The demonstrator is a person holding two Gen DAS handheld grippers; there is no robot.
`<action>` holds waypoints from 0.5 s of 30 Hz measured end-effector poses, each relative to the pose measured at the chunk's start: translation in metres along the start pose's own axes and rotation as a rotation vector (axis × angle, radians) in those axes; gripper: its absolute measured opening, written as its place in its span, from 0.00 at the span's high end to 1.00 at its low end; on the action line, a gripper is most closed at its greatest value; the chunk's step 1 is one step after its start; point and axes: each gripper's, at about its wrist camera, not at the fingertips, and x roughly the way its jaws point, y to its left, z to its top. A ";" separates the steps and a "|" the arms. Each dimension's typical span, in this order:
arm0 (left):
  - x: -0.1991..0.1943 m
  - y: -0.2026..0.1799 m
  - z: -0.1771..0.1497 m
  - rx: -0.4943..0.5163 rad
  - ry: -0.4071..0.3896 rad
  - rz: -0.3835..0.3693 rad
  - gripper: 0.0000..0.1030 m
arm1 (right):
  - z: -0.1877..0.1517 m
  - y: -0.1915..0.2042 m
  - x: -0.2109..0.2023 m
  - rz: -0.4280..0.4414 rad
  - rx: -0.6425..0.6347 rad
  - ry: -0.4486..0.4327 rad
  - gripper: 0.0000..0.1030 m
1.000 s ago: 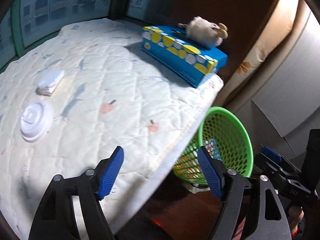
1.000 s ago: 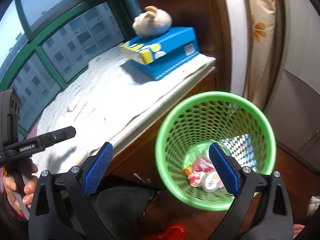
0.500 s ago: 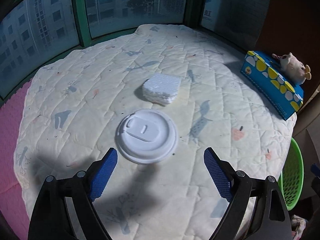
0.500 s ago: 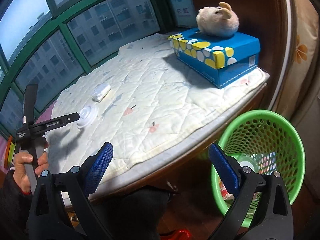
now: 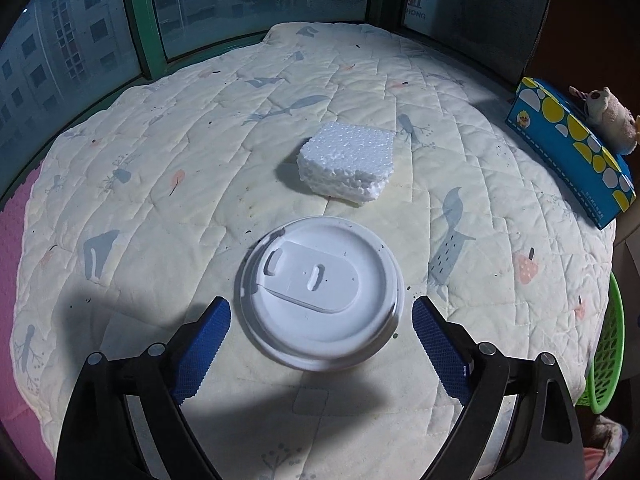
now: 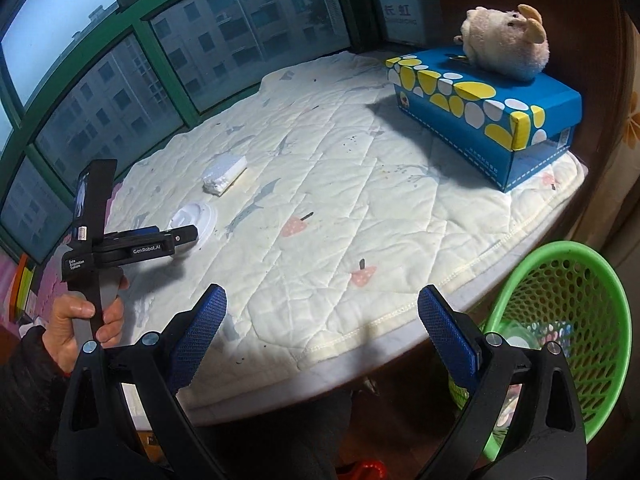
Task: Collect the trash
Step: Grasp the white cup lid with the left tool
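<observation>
two blue pads of the left gripper (image 5: 320, 320) stand wide and are opening further, one on each side of a white plastic cup lid (image 5: 320, 292); neither pad touches it. lid lies flat on the quilted pad (image 5: 480, 184), sip-hole side up, rim slightly past the fingertips.

just beyond the lid, a white styrofoam block (image 5: 347, 168) rests on the same quilt, apart from the lid, nothing around it.

right gripper (image 6: 322, 320): jaws spread wide, nothing between them; only the quilt's front edge shows through the gap. it hangs over the near edge of the quilt.

from the right wrist view the left gripper (image 6: 188, 236) is seen side-on, its tip over the lid (image 6: 194, 218), a hand (image 6: 86, 320) clasped round the grip, dark sleeve below.

green mesh basket (image 6: 568, 320) stands on the floor below the quilt's right edge, some wrappers visible inside; what they are, cannot tell.

far right of the quilt: blue tissue box (image 6: 484, 108) with yellow and white spots, a small plush toy (image 6: 504, 42) sitting on top of it.

green-framed window (image 6: 152, 52) runs behind the quilt, apartment blocks outside.
</observation>
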 end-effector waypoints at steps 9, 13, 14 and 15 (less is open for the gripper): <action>0.010 0.004 0.001 0.009 -0.004 -0.019 0.20 | 0.013 0.016 0.018 0.008 -0.037 0.015 0.07; 0.005 0.008 -0.001 0.001 -0.013 -0.029 0.21 | 0.018 0.023 0.027 0.013 -0.052 0.023 0.07; 0.002 0.011 -0.002 -0.009 -0.017 -0.033 0.21 | 0.020 0.025 0.029 0.014 -0.058 0.024 0.07; -0.002 0.014 -0.004 -0.019 -0.021 -0.034 0.21 | 0.022 0.028 0.031 0.016 -0.064 0.024 0.07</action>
